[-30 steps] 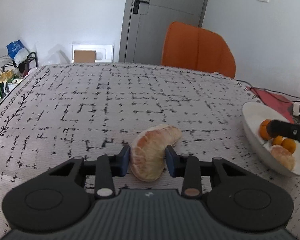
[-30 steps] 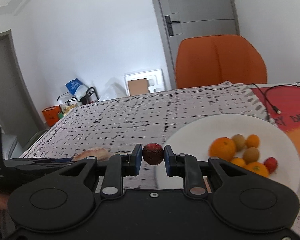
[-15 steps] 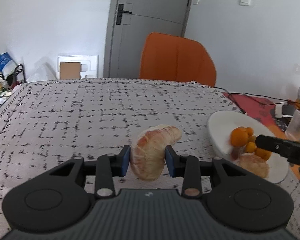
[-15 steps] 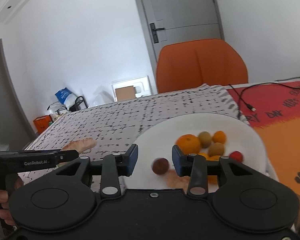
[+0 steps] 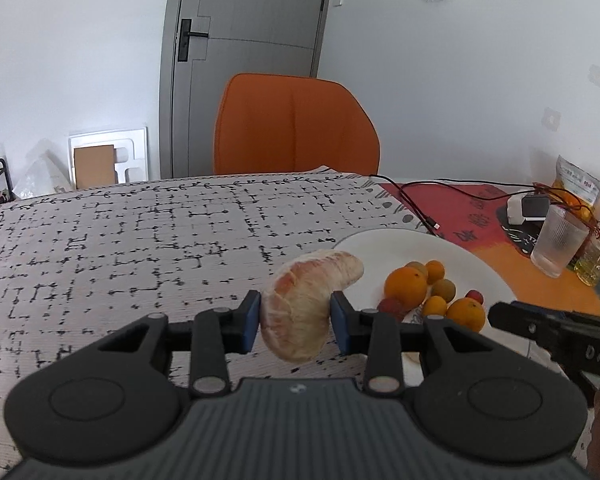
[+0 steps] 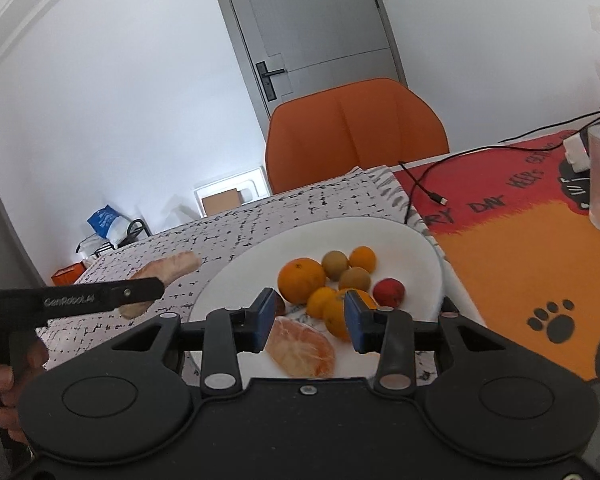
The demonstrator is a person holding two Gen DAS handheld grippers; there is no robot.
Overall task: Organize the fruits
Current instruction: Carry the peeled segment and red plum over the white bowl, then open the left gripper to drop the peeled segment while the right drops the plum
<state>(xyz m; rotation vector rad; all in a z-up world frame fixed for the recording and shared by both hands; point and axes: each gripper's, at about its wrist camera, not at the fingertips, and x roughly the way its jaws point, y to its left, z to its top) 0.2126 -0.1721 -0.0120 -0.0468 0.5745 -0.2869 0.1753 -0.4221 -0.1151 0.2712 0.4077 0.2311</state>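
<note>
My left gripper [image 5: 295, 326] is shut on a peeled pomelo segment [image 5: 304, 304] and holds it above the patterned tablecloth, just left of the white plate [image 5: 384, 244]. The segment also shows in the right wrist view [image 6: 168, 270]. My right gripper [image 6: 308, 318] is open and empty over the near part of the plate [image 6: 236, 276]. The plate holds oranges [image 6: 301, 281], small brownish fruits [image 6: 335, 264], a red fruit [image 6: 388, 291], a dark red fruit [image 6: 279, 306] behind the left finger, and another pomelo segment [image 6: 302, 350].
An orange chair [image 5: 296, 126] stands behind the table. A red and orange mat [image 6: 532, 248] with a black cable [image 6: 424, 188] lies right of the plate. A ribbed glass [image 5: 558, 240], a bottle and a snack bag stand at the far right.
My right gripper opened and let the dark red fruit fall onto the plate. My left gripper has carried the pomelo segment to the right, toward the plate.
</note>
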